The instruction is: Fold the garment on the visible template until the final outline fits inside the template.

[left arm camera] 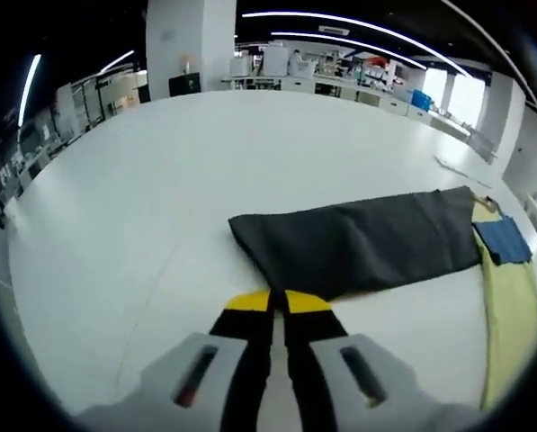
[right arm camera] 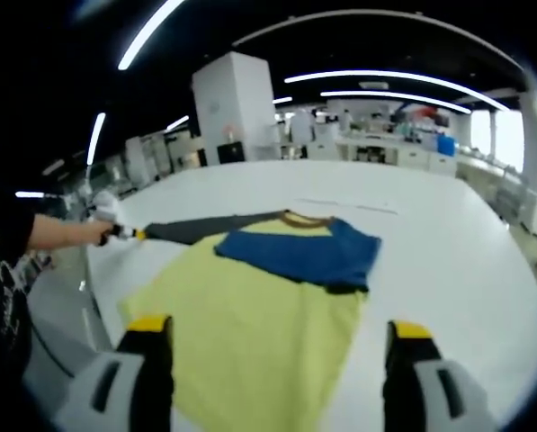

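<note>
left gripper view: my left gripper (left arm camera: 278, 301) pinches grey sleeve (left arm camera: 358, 241) at centre | right gripper view: my right gripper (right arm camera: 281, 337) spread wide over yellow shirt (right arm camera: 259, 333), blue sleeve (right arm camera: 304, 252) folded across, table (right arm camera: 448, 252) white

Large open-plan lab or research workspace, indoors. Broad white counter (left arm camera: 160, 198) takes up the foreground, its surface plain and smooth. Overhead: dark ceiling with long curved strip lights (right arm camera: 385, 76) running across it. A thick white square pillar (right arm camera: 235, 103) stands behind the counter, a small dark panel (left arm camera: 184, 84) fixed low on it. Along the far wall, rows of white benches (left arm camera: 340, 87) crowded with equipment, boxes and a blue bin (left arm camera: 421, 99); details too small to make out. Bright windows (left arm camera: 457, 94) at the far right. Shelving or racks (left arm camera: 79, 103) line the left side.
</note>
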